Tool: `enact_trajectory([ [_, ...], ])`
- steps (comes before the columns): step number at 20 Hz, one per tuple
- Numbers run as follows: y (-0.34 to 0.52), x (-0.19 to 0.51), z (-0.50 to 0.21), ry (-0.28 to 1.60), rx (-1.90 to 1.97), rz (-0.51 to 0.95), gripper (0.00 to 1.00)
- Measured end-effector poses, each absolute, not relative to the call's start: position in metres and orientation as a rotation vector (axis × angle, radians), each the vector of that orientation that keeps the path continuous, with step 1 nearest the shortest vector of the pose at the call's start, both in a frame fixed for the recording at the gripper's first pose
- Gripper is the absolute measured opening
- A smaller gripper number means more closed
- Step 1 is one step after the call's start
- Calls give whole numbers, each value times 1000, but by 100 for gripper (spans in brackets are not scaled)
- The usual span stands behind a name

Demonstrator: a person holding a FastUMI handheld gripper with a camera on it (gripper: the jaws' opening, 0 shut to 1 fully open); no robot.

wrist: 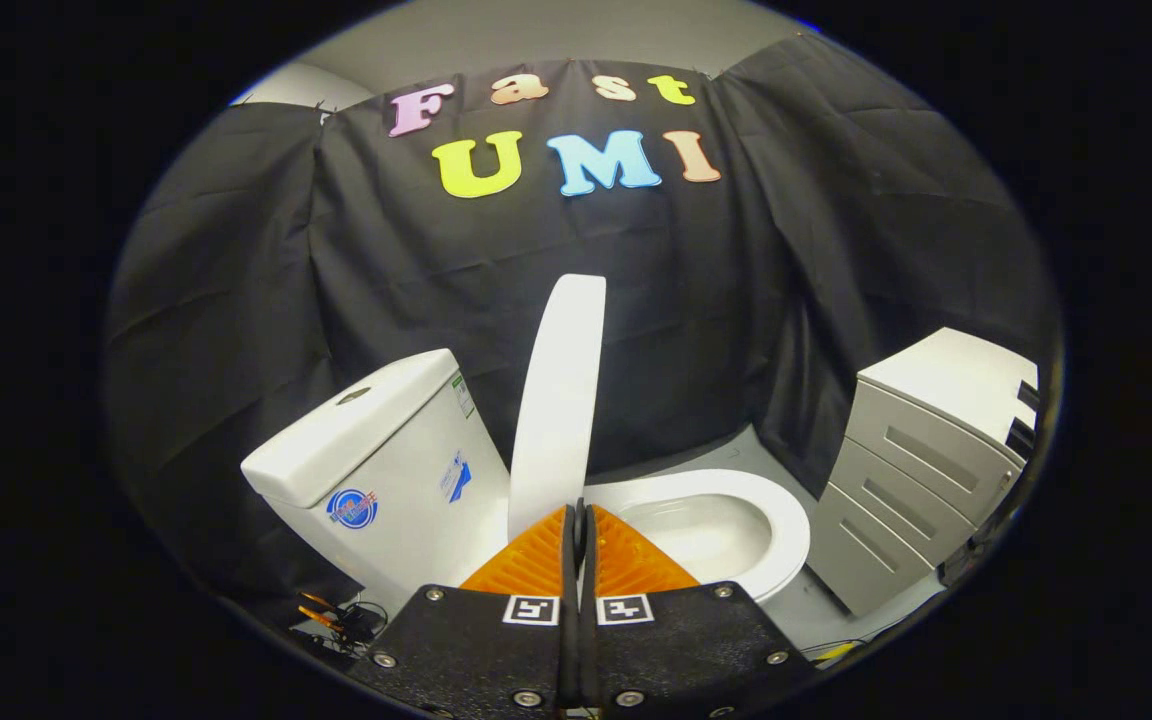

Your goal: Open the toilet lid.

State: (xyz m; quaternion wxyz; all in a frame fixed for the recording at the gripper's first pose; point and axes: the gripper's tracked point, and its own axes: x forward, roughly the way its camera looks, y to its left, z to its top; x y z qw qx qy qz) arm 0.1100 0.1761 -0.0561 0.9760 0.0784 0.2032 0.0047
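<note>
The white toilet lid [561, 400] stands raised nearly upright, seen edge-on, just ahead of my fingers. To its left is the white tank [376, 450]; to its right the seat ring [786, 520] lies open over the bowl [706, 530]. My gripper [579, 515] is shut, its two orange fingers [531, 560] pressed together with no gap. The tips sit in front of the lid's lower edge, and I cannot tell whether they touch it. Nothing shows between the fingers.
A grey drawer cabinet [936, 460] stands close to the right of the bowl. Cables and a small orange-and-black item [341, 620] lie on the floor below the tank. Black cloth walls close in behind and on both sides.
</note>
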Motion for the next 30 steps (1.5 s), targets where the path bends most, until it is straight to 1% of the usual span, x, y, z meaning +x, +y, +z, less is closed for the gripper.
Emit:
enact_trajectory([
  [7, 207, 109, -48, 392, 55, 59, 0],
  [23, 297, 109, -42, 362, -84, 238, 0],
  [30, 321, 109, -45, 358, -102, 269, 0],
])
